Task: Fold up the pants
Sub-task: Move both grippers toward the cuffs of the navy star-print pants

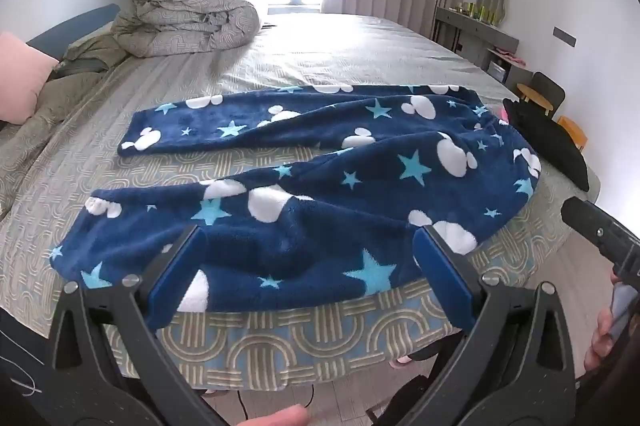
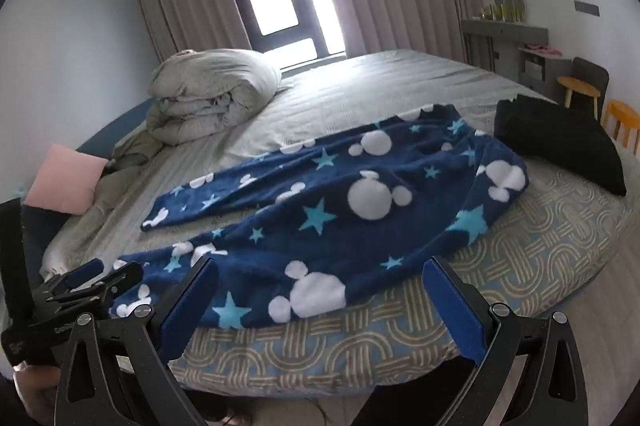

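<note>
- Pants: plush navy fleece, white and blue star print, lay spread near the bed's front edge, legs diverging leftward.
- Left claw and right claw: both gaped wide, empty, above the near leg.
- Bare patterned sheet stretched beyond.

Left tool is held with jaws spread wide, nothing pinched between the blue pads, and is pitched downward. Right tool is posed the same: jaws fully apart, tilted down, nothing gripped. Both are held side by side, each seen at the edge of the other's view. Fingers wrapped on the right handle are partly seen.
</note>
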The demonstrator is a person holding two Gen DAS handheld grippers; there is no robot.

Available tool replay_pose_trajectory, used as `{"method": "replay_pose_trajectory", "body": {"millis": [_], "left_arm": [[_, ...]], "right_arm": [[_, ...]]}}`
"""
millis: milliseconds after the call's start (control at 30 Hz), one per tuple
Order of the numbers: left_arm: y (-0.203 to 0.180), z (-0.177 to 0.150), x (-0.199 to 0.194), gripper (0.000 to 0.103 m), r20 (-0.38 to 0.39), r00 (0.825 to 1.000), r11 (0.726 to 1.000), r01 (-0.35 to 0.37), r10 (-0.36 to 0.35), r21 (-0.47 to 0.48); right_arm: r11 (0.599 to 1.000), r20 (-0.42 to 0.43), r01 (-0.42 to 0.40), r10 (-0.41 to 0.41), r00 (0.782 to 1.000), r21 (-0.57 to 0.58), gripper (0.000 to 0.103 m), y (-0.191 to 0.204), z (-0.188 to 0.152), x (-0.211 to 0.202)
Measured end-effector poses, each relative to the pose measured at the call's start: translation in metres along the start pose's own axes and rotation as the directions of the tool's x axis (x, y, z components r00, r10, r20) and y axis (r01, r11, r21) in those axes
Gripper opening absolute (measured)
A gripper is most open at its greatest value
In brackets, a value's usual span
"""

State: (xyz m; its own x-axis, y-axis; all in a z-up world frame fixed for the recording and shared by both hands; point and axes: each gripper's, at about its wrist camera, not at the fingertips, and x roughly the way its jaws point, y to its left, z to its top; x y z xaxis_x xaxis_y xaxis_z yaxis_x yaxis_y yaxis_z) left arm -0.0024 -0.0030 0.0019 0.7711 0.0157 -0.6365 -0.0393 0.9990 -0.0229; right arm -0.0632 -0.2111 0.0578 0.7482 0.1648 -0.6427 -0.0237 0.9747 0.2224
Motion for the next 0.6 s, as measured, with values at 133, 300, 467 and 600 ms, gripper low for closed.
{"method": "replay_pose_trajectory", "body": {"millis": [133, 300, 467, 600], "left_arm": [[0.006, -0.006, 0.002, 0.102, -0.023, 0.999, 1.000, 0.029, -0.029, -0.010], [0.006, -0.010, 0.004, 0.102, -0.042, 0.997, 0.998, 0.060, -0.060, -0.010], [0.005, -0.011, 0.003, 0.102, -0.032, 0.996, 0.997, 0.080, -0.080, -0.003], [0.006, -0.011, 0.001, 0.102, -0.022, 0.993, 0.993, 0.115, -0.115, -0.011]], "right_arm": [[1.000, -0.007, -0.001, 0.001, 1.000, 0.012, 0.103, 0.001, -0.005, -0.001], [1.000, -0.040, 0.018, -0.018, 0.999, 0.009, 0.103, -0.006, -0.008, 0.012], [0.999, -0.053, 0.042, -0.042, 0.998, -0.008, 0.103, -0.003, -0.007, 0.016], [0.999, -0.055, 0.036, -0.036, 0.998, -0.003, 0.103, -0.003, -0.007, 0.014]]}}
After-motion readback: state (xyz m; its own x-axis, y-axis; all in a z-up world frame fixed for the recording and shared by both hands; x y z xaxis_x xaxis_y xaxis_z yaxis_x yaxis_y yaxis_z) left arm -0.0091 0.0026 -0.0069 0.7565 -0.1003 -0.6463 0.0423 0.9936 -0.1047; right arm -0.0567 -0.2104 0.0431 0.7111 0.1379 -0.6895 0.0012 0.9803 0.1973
